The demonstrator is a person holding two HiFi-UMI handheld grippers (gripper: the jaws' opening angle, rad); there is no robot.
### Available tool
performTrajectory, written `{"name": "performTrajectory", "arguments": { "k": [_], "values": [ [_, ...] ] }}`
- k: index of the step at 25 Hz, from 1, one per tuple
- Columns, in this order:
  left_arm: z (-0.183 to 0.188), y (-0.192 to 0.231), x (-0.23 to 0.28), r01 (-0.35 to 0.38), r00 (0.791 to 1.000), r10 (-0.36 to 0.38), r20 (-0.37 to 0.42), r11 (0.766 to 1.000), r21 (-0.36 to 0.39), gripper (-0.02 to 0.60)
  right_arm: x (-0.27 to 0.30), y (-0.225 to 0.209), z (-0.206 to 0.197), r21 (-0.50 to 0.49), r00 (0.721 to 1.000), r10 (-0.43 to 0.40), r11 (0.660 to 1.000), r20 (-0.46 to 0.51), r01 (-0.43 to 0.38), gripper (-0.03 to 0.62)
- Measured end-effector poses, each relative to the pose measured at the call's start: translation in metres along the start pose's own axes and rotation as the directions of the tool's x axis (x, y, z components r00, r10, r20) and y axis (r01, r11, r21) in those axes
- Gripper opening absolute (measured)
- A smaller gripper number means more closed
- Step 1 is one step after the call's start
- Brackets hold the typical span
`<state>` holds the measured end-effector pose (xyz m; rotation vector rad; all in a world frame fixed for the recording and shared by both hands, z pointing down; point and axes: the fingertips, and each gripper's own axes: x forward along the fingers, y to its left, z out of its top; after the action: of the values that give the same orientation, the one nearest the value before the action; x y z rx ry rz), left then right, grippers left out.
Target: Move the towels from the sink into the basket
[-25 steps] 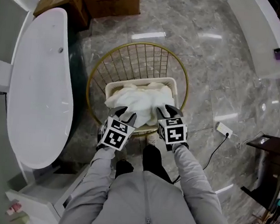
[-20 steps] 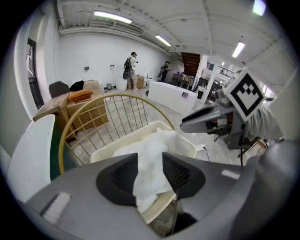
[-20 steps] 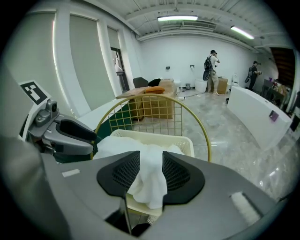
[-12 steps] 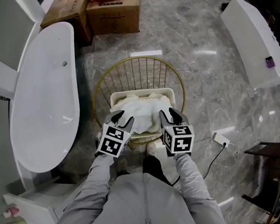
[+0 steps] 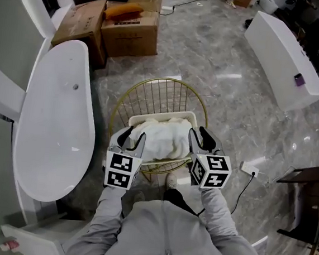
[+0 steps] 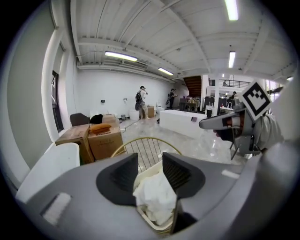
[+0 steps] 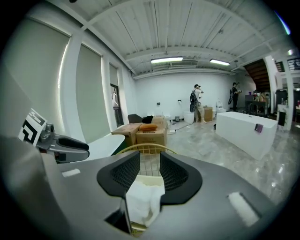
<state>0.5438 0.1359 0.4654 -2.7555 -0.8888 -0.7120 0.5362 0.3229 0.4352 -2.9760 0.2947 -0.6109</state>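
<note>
towels lie heaped in the basket. left gripper and right gripper hover over the basket's near rim, jaws apart, holding nothing. best to lift straight clear of the basket so no cloth snags.

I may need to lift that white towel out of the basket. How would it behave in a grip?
The white towel lies crumpled in soft folds, so it is probably floppy and would sag. It looks bulky yet likely light. Hanging ends might snag on the wire basket.
</note>
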Motion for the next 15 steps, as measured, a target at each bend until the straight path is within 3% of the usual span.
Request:
{"name": "performTrajectory", "arguments": {
  "k": [15],
  "values": [
    [0.050, 0.016, -0.073, -0.124, 0.971, 0.107, 0.215, 0.990, 0.070, 0.172, -0.083, -0.001, 0.070, 0.015, 0.960, -0.057, 0.998, 0.274, 0.056, 0.127]
  ]
}}
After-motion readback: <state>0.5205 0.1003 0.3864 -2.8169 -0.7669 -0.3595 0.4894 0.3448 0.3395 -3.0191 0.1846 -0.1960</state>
